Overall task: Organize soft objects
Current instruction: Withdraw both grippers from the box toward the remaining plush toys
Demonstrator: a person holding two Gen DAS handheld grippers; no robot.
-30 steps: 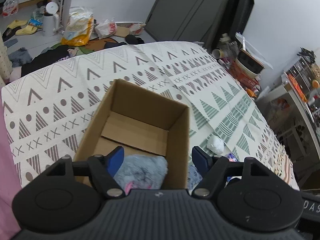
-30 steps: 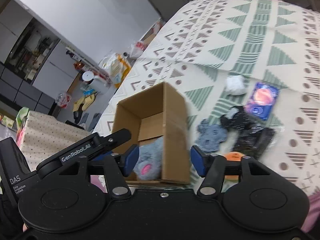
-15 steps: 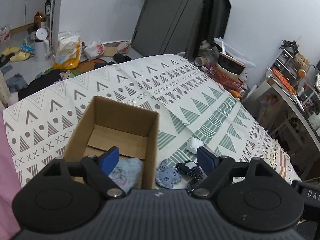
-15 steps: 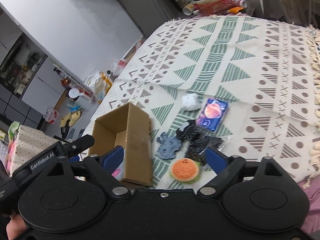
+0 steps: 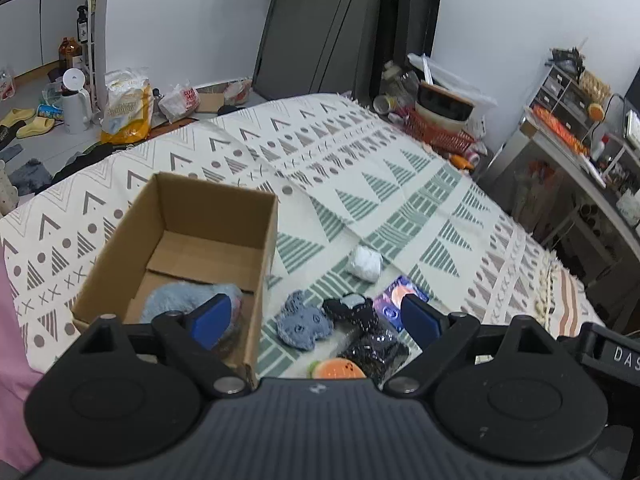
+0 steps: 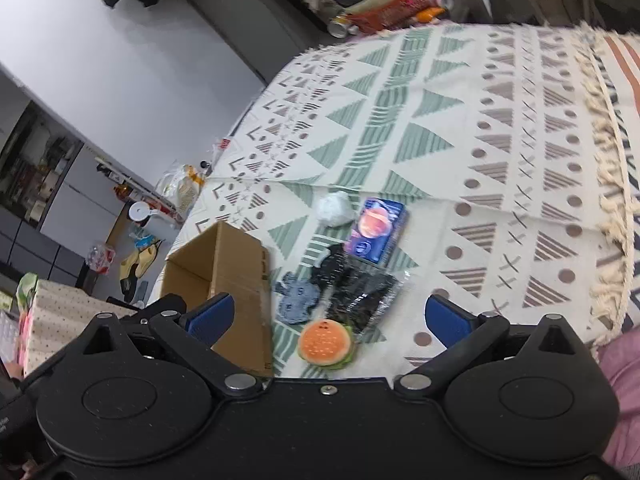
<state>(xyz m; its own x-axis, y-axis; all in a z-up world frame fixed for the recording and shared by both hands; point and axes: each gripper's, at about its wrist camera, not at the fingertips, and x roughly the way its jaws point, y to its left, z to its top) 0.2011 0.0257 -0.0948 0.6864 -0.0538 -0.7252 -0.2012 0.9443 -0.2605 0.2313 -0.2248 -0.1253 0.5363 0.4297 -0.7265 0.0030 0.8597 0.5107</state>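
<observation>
Now both grippers – left (image 5: 316, 322), right (image 6: 328, 318) – spread wide, empty; plush (image 5: 180, 300) in box (image 5: 224, 204), burger (image 6: 326, 344) beside it.

I see even, soft indoor light in both views, with no hard shadows or glare. Fisheye distortion bends the walls and the bed (image 5: 360, 184) at the edges. My right wrist view smears slightly around the burger toy (image 6: 326, 345).
</observation>
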